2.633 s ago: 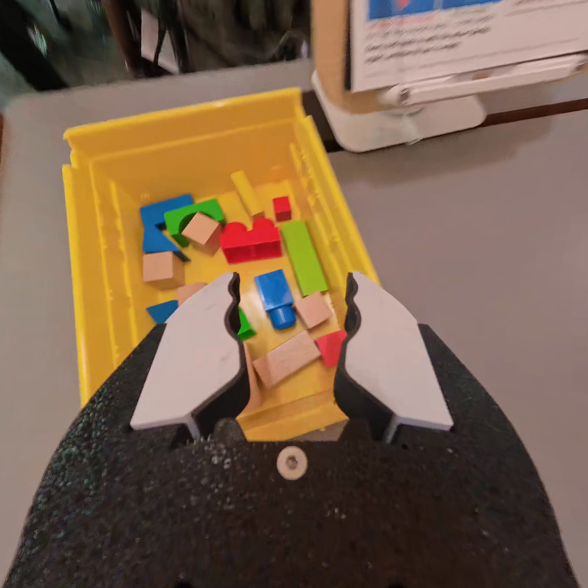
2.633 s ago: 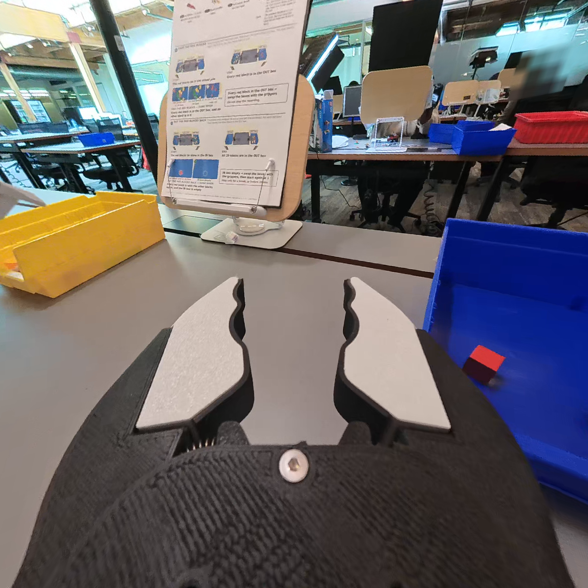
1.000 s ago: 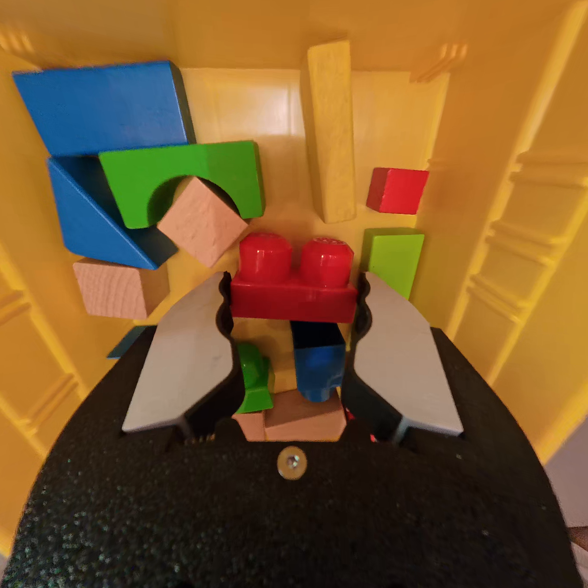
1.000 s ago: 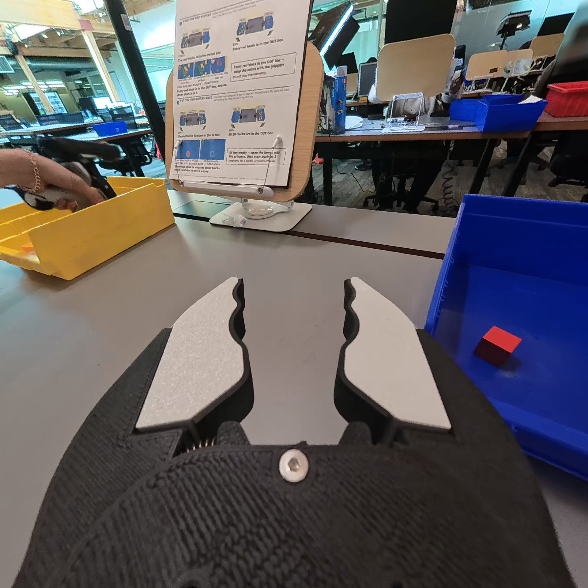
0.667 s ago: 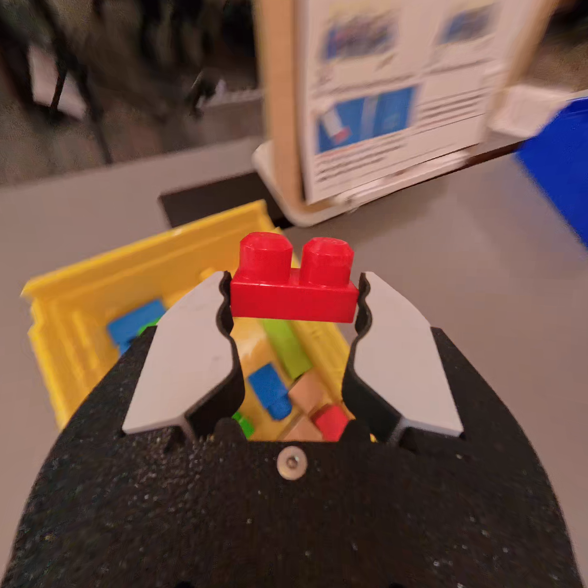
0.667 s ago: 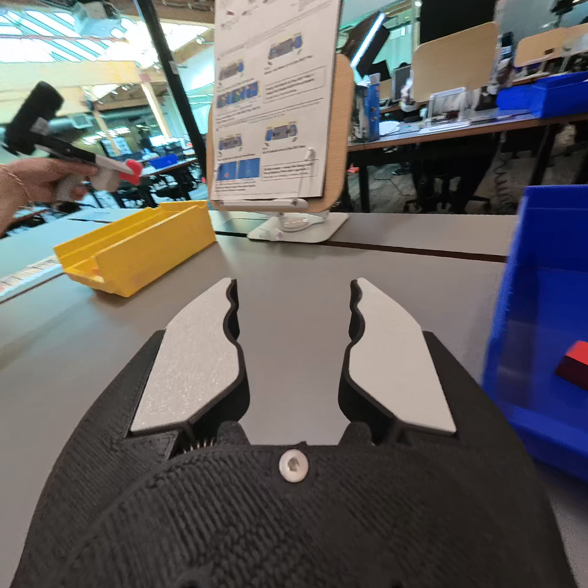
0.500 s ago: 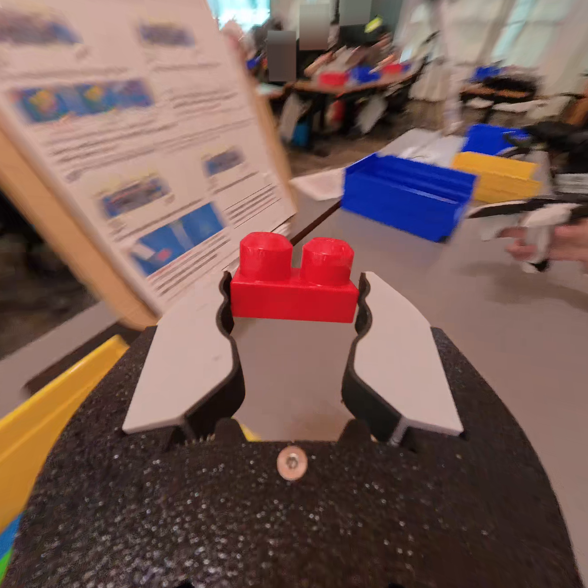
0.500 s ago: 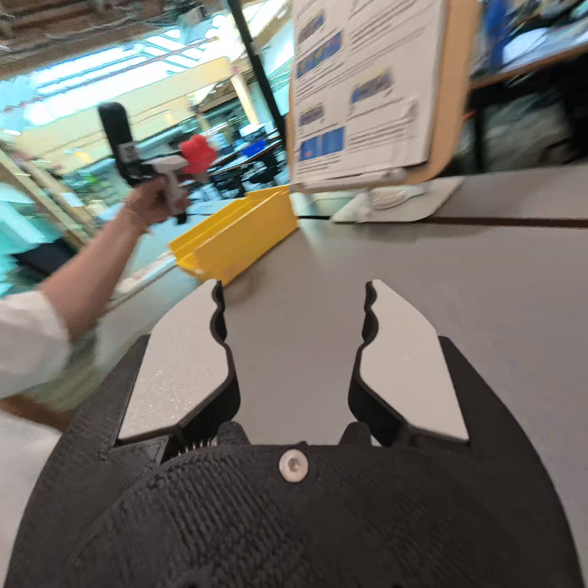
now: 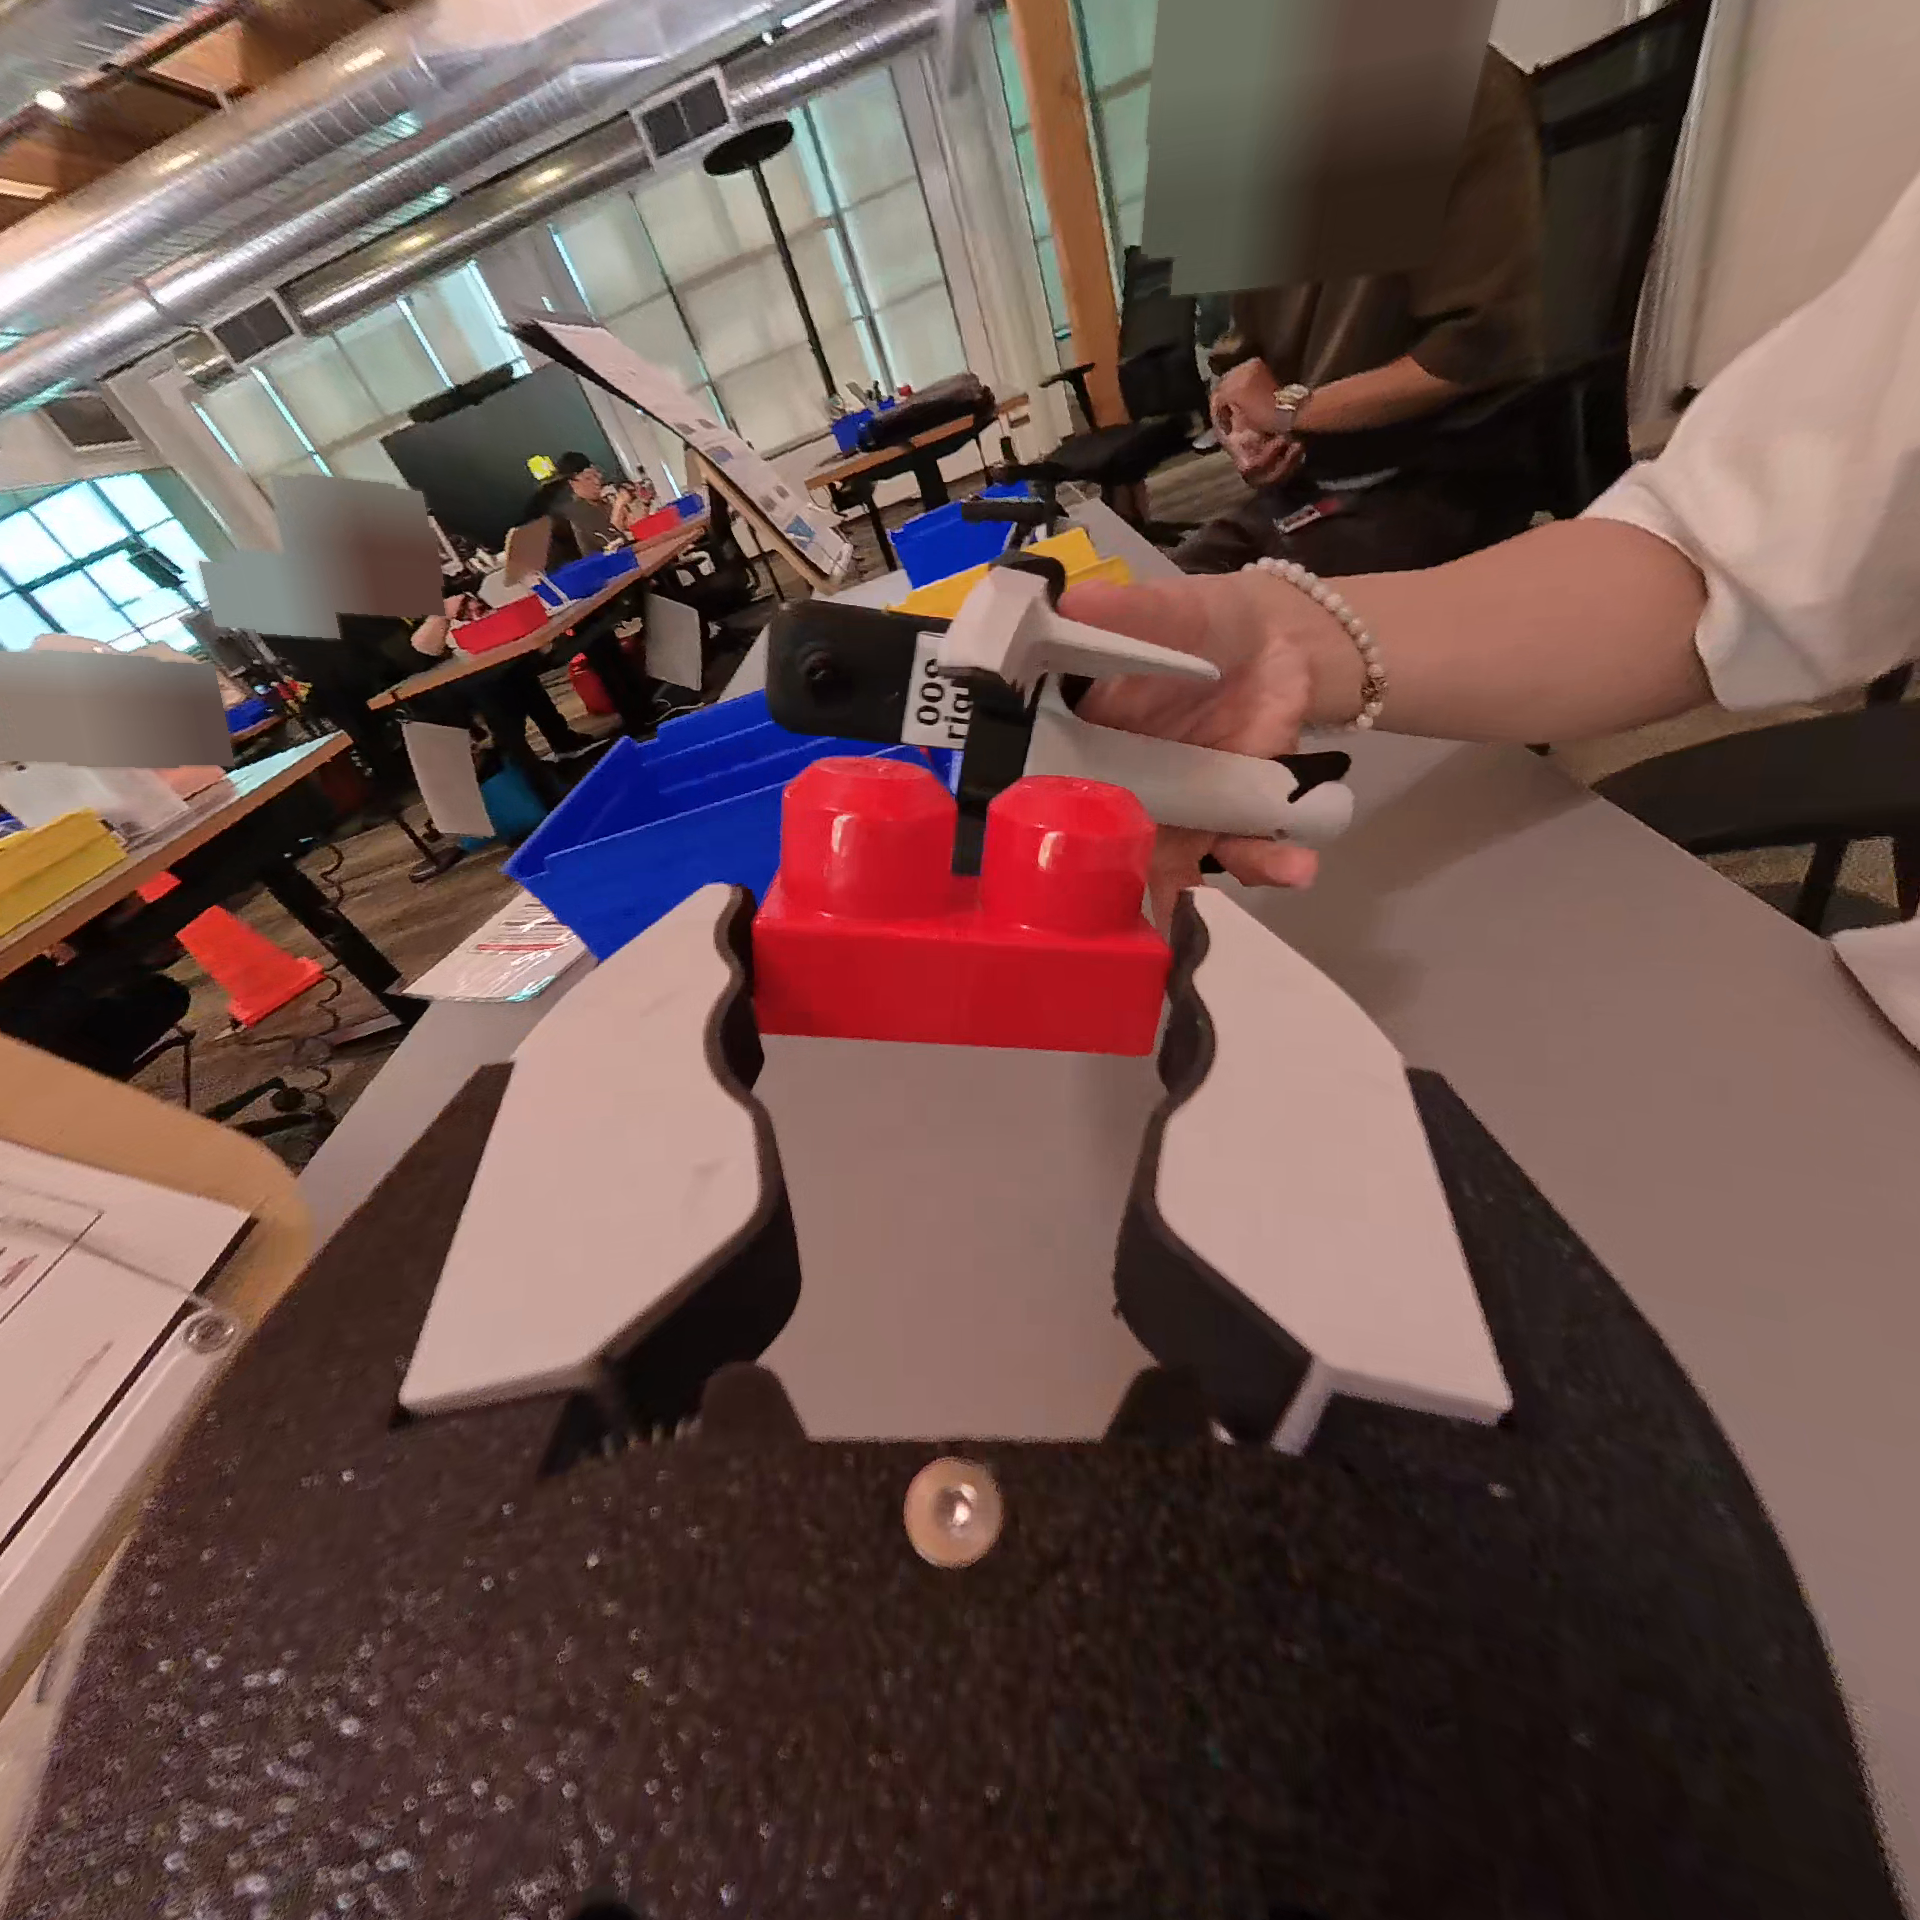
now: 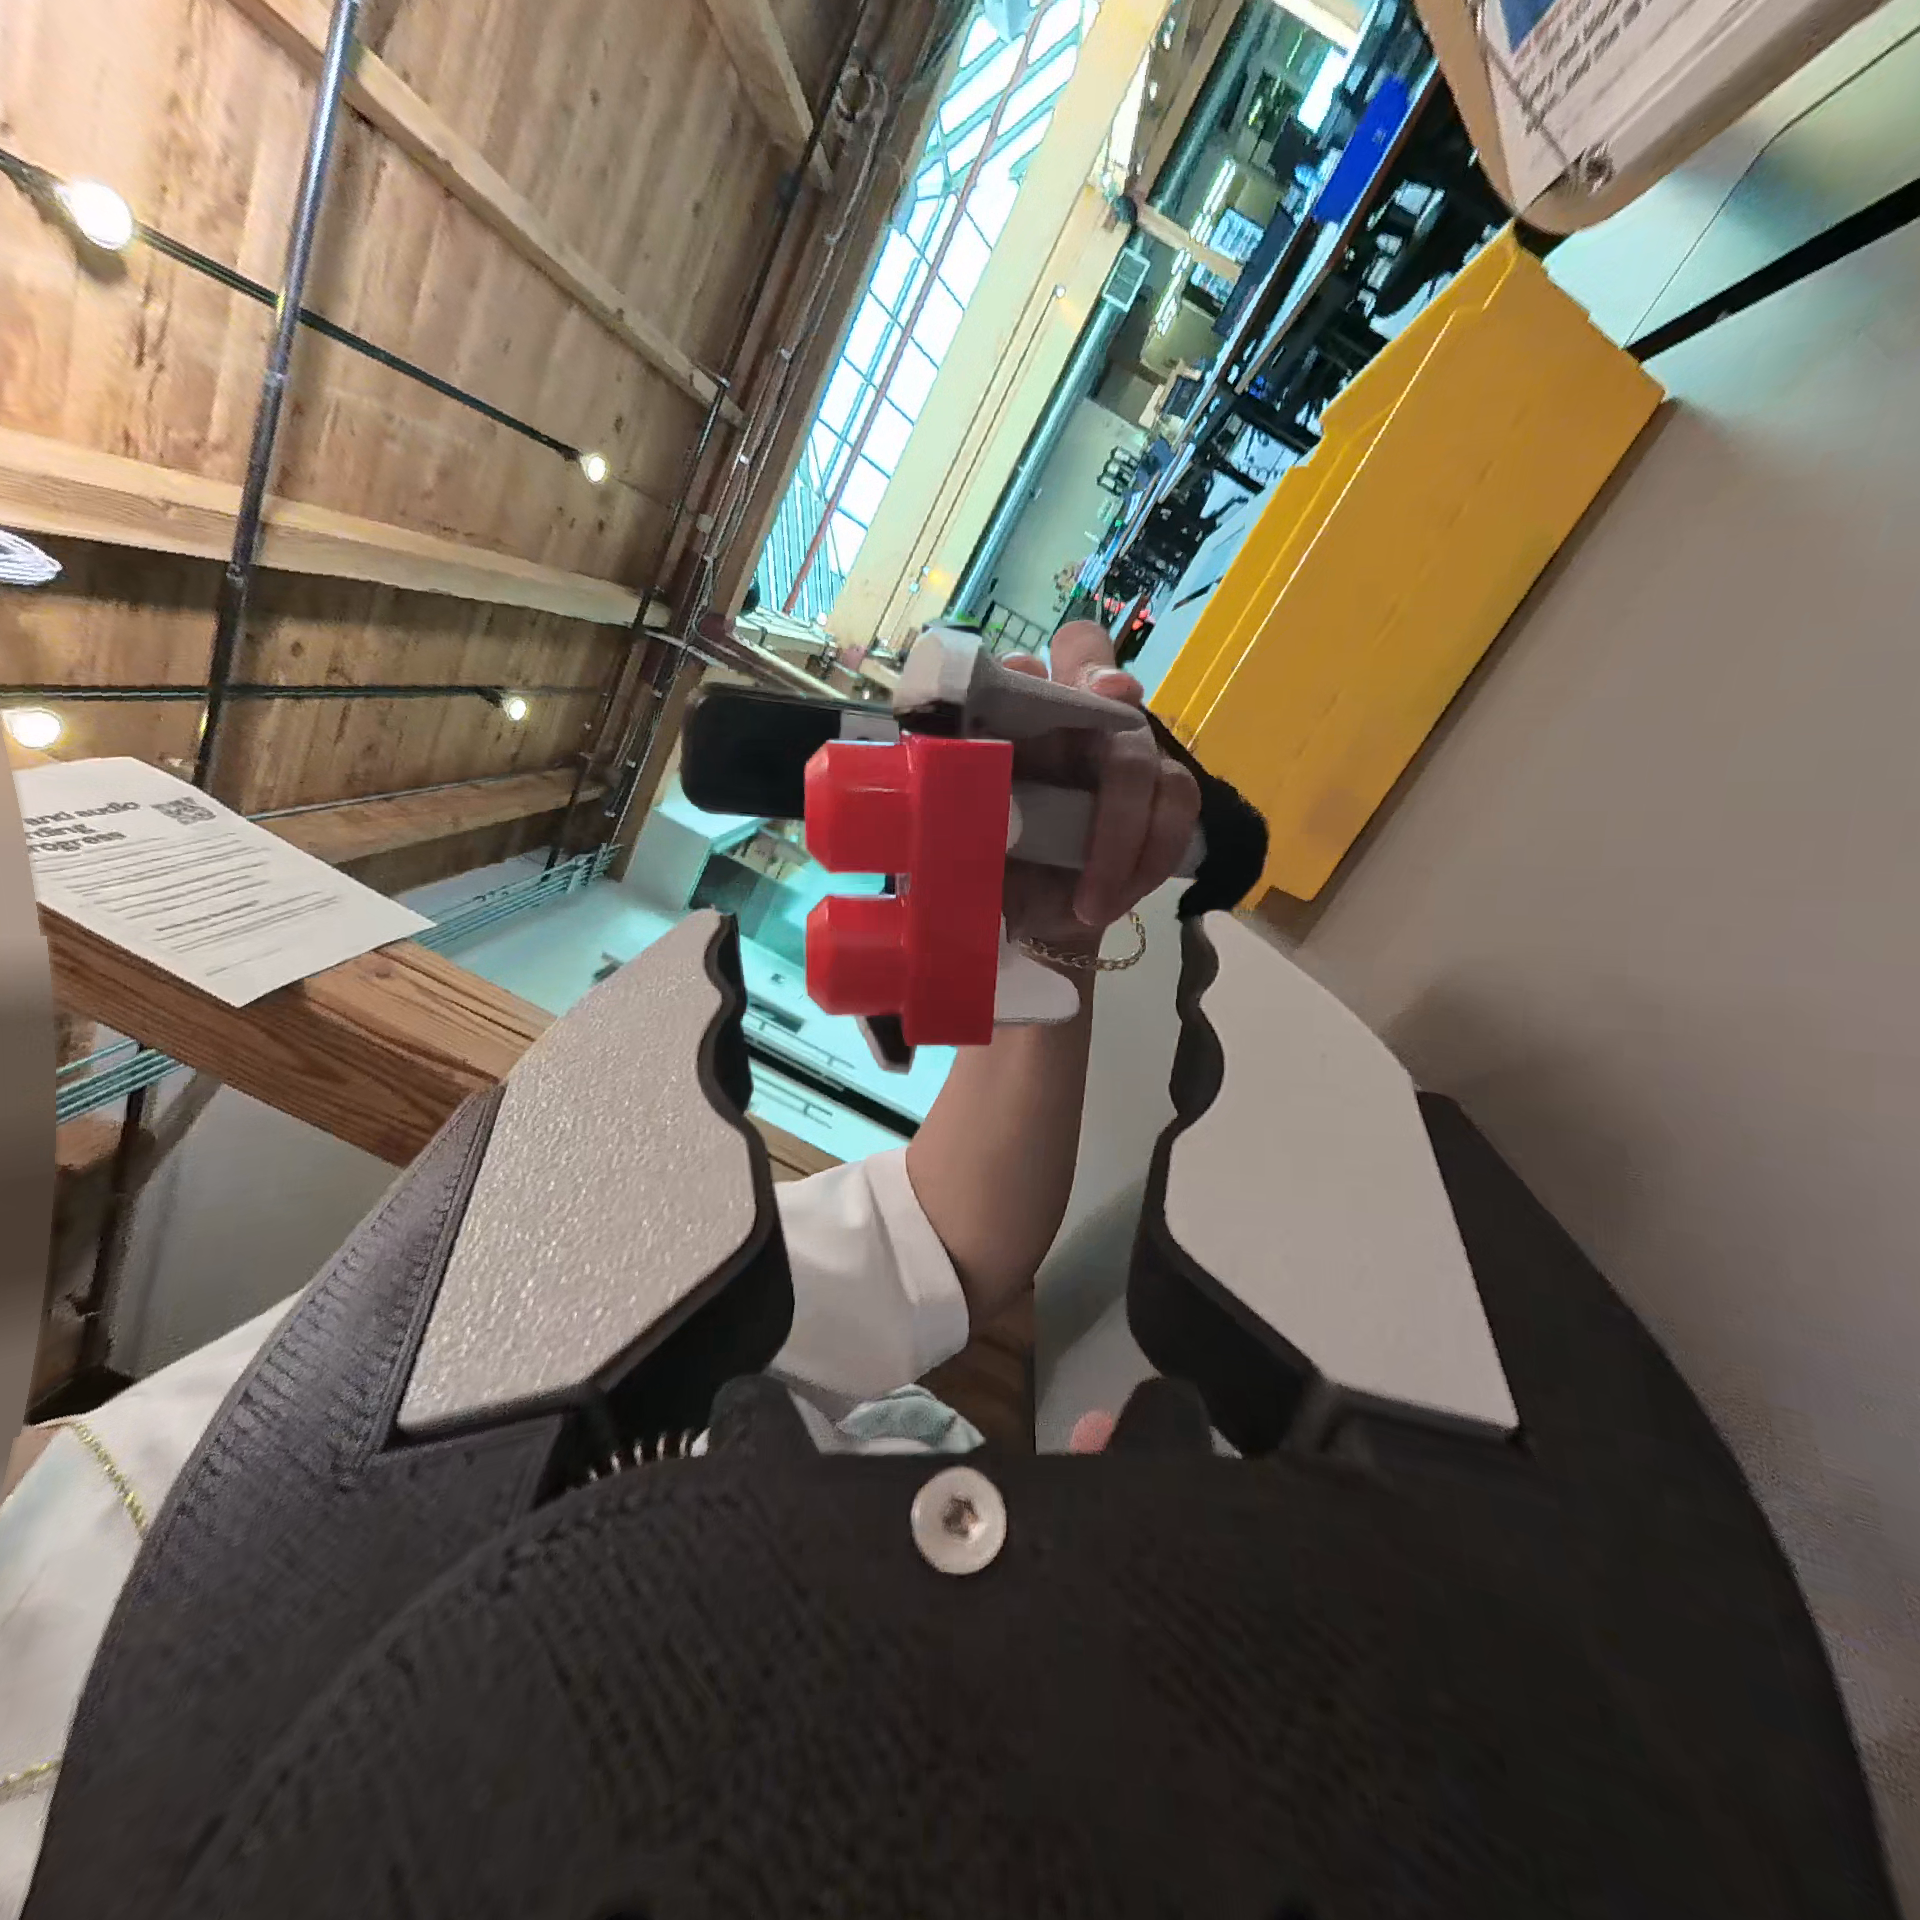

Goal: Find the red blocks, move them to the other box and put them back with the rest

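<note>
The left gripper [image 9: 961,977] is clenched on a red two-stud block [image 9: 961,935]: the block spans the gap between the two fingertips, its ends pressed against the dark inner pads, studs pointing up, its lower edge clear of the grey worktop [image 9: 1558,1039] below. In the right wrist view the same block [image 10: 914,883] shows sideways, studs to the left, held out in the air by the person's left hand [image 10: 1122,831].

The right gripper [image 10: 961,977] has its jaws released and wide apart, with nothing between the pads; the red block sits farther off, framed between the fingertips and touching neither. Seen from the left wrist view, this gripper [image 9: 1039,707] hangs just beyond the block, gripped by the person's right hand [image 9: 1226,675], and its fingertips are hidden behind the block's studs.

Beyond the block in the left view stands the blue box [image 9: 665,831], its inside hidden by the near wall and its right part covered by the block and the gripper. The yellow box [image 10: 1403,520] lies on the worktop behind the left hand in the right view; only its outer wall shows, so its contents cannot be made out. A paper sheet on a stand [image 9: 94,1299] is cut off at the left edge.
</note>
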Tool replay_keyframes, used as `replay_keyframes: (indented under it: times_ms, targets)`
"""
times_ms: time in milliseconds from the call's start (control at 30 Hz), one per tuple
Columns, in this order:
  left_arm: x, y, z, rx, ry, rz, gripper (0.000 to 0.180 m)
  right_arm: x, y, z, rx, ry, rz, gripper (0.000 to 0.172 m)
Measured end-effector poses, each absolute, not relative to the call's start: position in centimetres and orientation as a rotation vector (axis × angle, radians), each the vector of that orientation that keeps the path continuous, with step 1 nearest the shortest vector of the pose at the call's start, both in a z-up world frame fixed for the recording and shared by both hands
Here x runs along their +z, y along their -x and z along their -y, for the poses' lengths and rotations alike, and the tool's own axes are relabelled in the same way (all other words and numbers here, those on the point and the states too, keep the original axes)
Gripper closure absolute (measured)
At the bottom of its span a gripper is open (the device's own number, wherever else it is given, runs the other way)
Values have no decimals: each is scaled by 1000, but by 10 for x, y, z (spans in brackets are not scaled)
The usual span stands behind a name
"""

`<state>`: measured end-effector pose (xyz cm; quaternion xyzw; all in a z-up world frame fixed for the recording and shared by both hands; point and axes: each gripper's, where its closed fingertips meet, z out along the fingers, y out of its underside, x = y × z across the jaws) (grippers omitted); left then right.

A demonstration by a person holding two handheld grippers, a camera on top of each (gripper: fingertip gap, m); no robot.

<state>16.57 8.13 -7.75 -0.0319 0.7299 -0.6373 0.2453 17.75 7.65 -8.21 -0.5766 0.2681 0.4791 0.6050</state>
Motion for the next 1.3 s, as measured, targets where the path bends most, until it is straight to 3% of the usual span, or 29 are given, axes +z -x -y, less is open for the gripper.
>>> replay_keyframes:
  times_ms: [200, 300, 600, 700, 833, 967, 1100, 1300]
  targets:
    - [-94, -168, -66, -1651, 32, -2052, 105, -84, -160, -87, 1185, 1383, -551, 100]
    - [-100, -168, -61, -1605, 10, -2069, 105, -89, -156, -89, 1197, 1418, -533, 123]
    - [-107, -181, -60, -1513, 168, -2033, 105, -94, -168, -87, 1087, 1482, -553, 125]
    - [-89, -185, -68, -1551, 269, -1900, 94, -84, -188, -71, 988, 1490, -561, 125]
    - [-78, -181, -86, -1576, 403, -1773, 95, -64, -250, -16, 720, 1475, -658, 126]
    - [-99, -178, -97, -1479, 526, -1764, 98, -61, -339, 76, 291, 1513, -879, 125]
    - [-128, -173, -92, -1345, 558, -1845, 102, -100, -426, 190, -268, 1736, -1222, 125]
    - [-157, -176, -79, -1287, 584, -1939, 106, -143, -490, 257, -548, 2041, -1449, 125]
